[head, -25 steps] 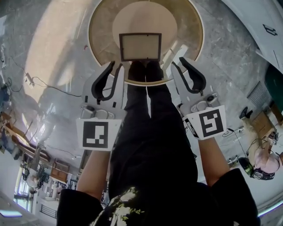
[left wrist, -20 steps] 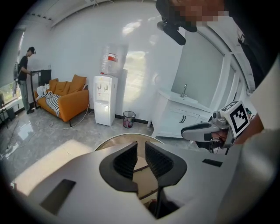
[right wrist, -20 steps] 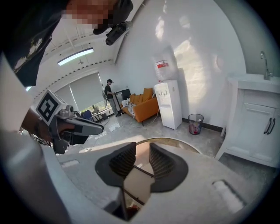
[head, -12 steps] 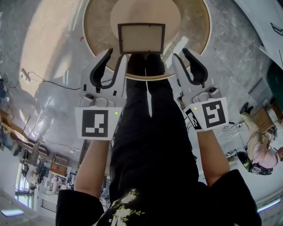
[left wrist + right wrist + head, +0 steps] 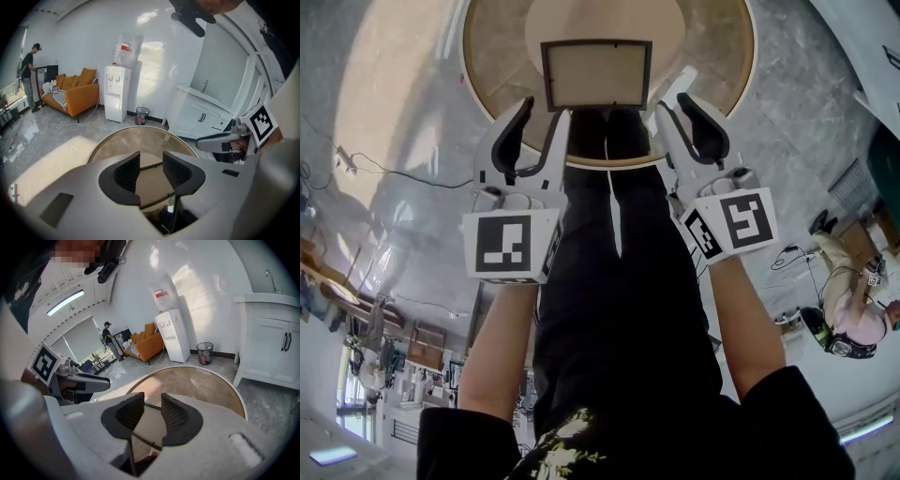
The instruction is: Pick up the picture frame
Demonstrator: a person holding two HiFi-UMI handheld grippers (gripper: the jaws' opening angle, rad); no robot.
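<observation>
Both grippers have sunk toward the round table (image 5: 712, 56) since a second ago. The picture frame (image 5: 596, 75) lies flat on its pale centre, at 12 o'clock in my head view. My left gripper (image 5: 534, 122) hangs off the frame's 7 o'clock corner and my right gripper (image 5: 686, 112) off 5 o'clock. Both pairs of jaws have just been opening and stand apart, with the frame's edge showing through each gap, unpinched.

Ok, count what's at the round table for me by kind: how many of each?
Picture frame: 1
Round table: 1
Tools: 2, the left tool and the right tool; the jaws of both have just been opening, and neither grips the frame yet
Total: 4
</observation>
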